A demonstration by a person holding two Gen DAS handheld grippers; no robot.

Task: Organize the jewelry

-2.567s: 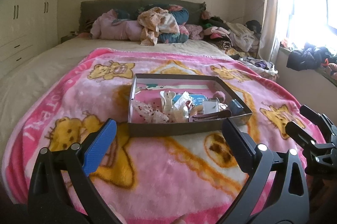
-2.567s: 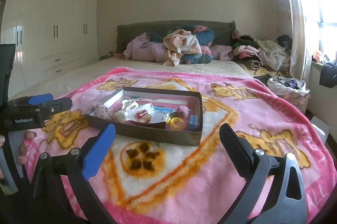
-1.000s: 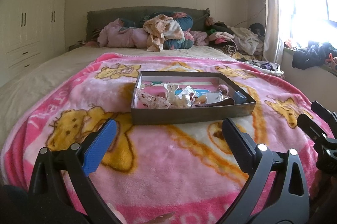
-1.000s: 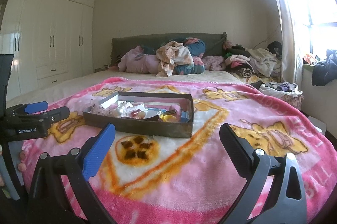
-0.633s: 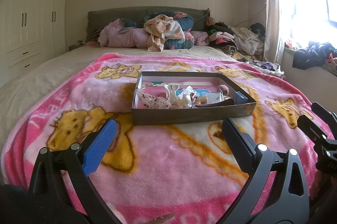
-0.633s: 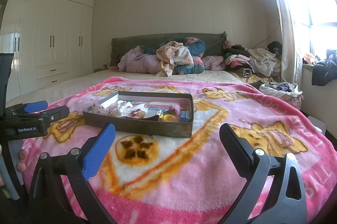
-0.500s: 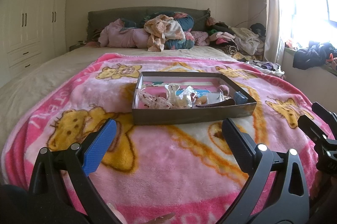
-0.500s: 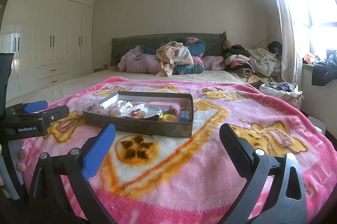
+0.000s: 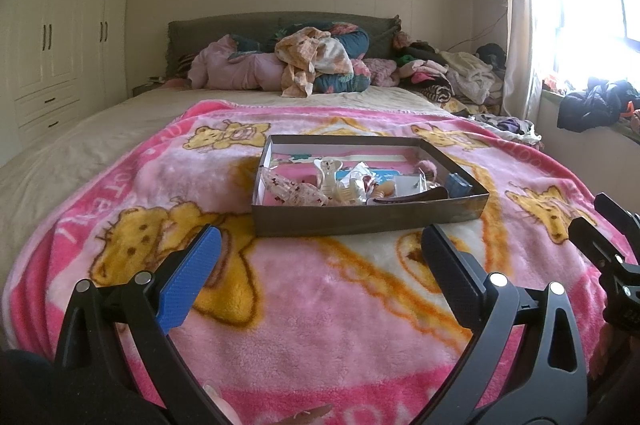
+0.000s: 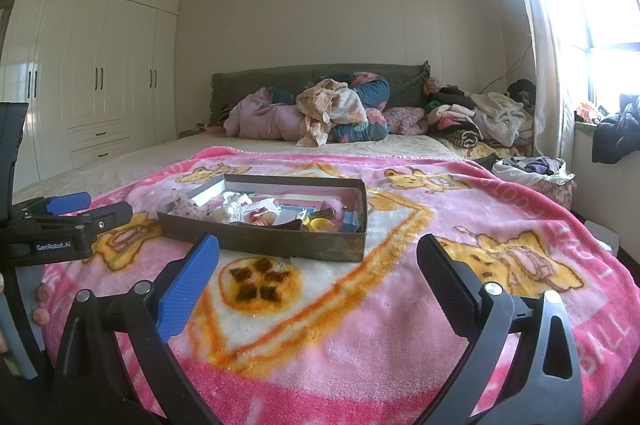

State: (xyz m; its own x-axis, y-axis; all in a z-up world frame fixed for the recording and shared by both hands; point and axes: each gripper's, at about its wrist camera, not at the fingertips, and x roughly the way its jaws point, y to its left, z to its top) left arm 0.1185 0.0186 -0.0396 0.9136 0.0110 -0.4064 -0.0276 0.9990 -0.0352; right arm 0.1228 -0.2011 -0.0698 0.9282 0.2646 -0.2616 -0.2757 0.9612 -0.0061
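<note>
Both my left gripper and right gripper are spread wide, empty, short of the box sitting mid-blanket. Risk: the soft blanket lets the box tip or slide if I press a wall. The items inside are a tangled heap; I can't separate individual pieces, and the near wall hides the bottom.

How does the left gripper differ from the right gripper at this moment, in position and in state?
The left gripper hovers over the pink blanket straight before the shallow box of jewelry; the right gripper hovers farther to the right, facing the box's near right corner. In the right wrist view the left gripper appears at the left edge, level with the box. They share their state: both are open and empty, each with one blue and one black finger.
</note>
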